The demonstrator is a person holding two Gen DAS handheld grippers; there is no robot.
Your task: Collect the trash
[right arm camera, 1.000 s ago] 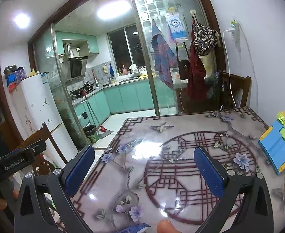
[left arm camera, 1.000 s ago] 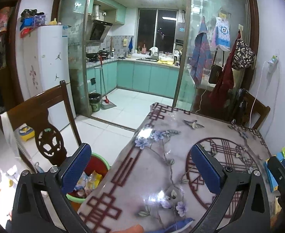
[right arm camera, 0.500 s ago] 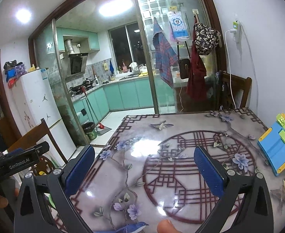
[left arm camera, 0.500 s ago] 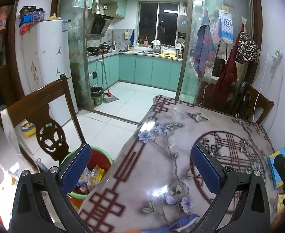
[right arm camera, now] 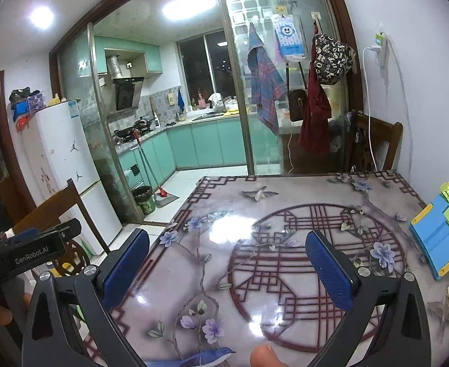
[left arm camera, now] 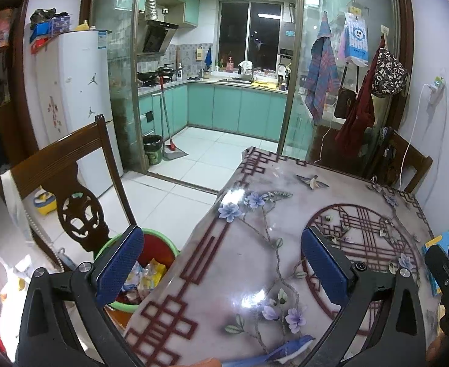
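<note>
- The left hand-held gripper (left arm camera: 221, 263) hangs with its jaws spread wide and nothing between them, above the near left edge of the surface (left arm camera: 255, 220).
- The right hand-held gripper (right arm camera: 227, 260) is likewise wide and empty over the middle of the surface, probably because no trash lies there to grasp.
- Below and left of the left hand-held gripper, a green-rimmed bin (left arm camera: 160, 244) stands on the floor against the surface's edge, already holding wrappers (left arm camera: 146, 275), handy for dropping.
- Right of the right hand-held gripper, a blue stand (right arm camera: 441, 229) leans by the wall.
</note>
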